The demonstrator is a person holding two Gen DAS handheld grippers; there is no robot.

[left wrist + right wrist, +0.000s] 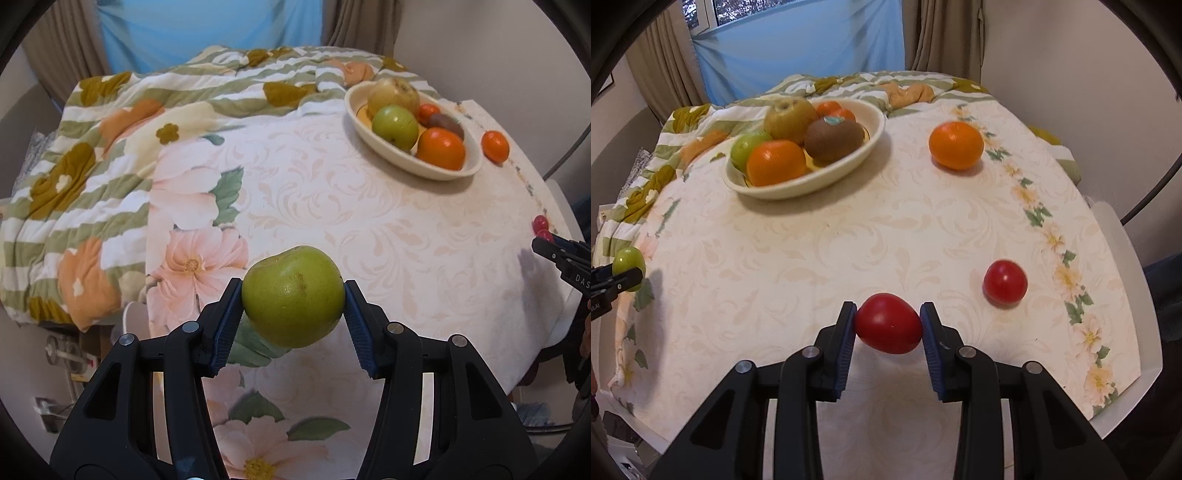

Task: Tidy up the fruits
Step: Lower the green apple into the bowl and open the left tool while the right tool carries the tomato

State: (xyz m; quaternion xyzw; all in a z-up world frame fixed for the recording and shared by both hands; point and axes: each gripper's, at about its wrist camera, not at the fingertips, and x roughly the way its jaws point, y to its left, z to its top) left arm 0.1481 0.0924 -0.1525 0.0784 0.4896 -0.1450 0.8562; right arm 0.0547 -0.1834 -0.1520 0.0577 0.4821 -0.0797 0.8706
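My left gripper [293, 295] is shut on a green apple [293, 297] and holds it above the table's near left part; it also shows at the left edge of the right wrist view [628, 264]. My right gripper [888, 323] is shut on a red tomato [888, 324] above the near table. A cream oval bowl [849, 162] at the back holds a yellow pear [790, 120], a green apple [748, 147], an orange [775, 162], a kiwi [833, 138] and small orange fruit. The bowl also shows in the left wrist view [373, 144].
A loose orange [956, 146] lies right of the bowl and a second red tomato [1004, 282] near the table's right edge. A flowered quilt [92, 177] is bunched along the back and left. The right gripper's tip [561, 258] shows at the right.
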